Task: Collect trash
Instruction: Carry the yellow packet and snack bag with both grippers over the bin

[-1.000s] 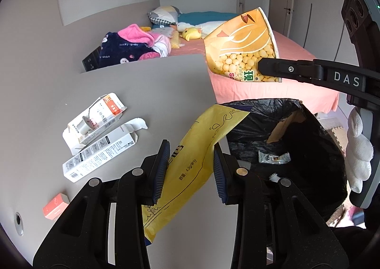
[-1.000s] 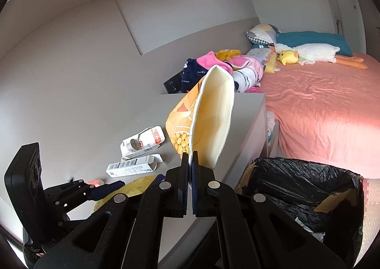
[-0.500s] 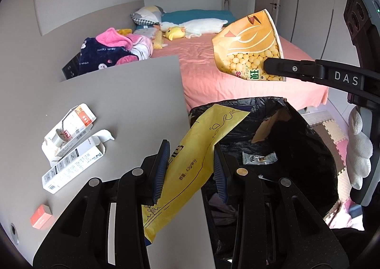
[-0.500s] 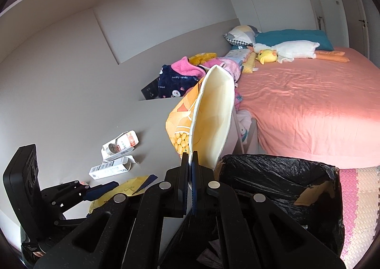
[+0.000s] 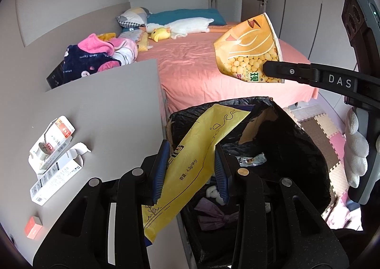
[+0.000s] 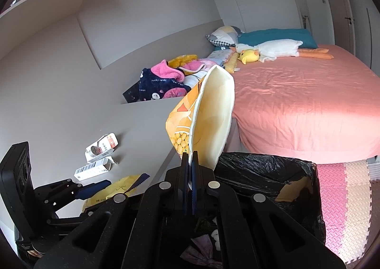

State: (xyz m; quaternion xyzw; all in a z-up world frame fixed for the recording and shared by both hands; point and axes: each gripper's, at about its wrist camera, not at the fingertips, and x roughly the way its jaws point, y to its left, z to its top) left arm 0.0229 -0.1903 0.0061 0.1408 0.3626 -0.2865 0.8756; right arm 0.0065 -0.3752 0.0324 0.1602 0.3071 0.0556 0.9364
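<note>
Two grippers, two snack items held. Left gripper: blue pads on either side of a flat yellow snack wrapper, holding it. Wrapper's long axis runs diagonal, near-left low end over the table edge, far-right top end reaching out over the black-lined trash bin. Printed side faces up; serrated end shows in the right wrist view.

Right gripper: jaws pressed nearly together, clamped on the bottom edge of an orange snack cup, w/ puffed balls printed on the side. Cup stands about upright in that view, squashed flat, open mouth showing a cream inside; it hangs above the bin's far-left rim, next to the table corner. In the left view the cup sits high at far right, mouth pointing up-left, over the bin's far side.

Bin is one, just right of the grey table; inside it a silver foil wrapper, purple crumpled bag & white bits.

On the table, left side: 2 white cartons, one w/ red label, torn open, one long w/ barcode, touching each other. One small red box near-left, apart from them.

Far: pink bed, clothes pile, one yellow duck plush, one white goose plush.
</note>
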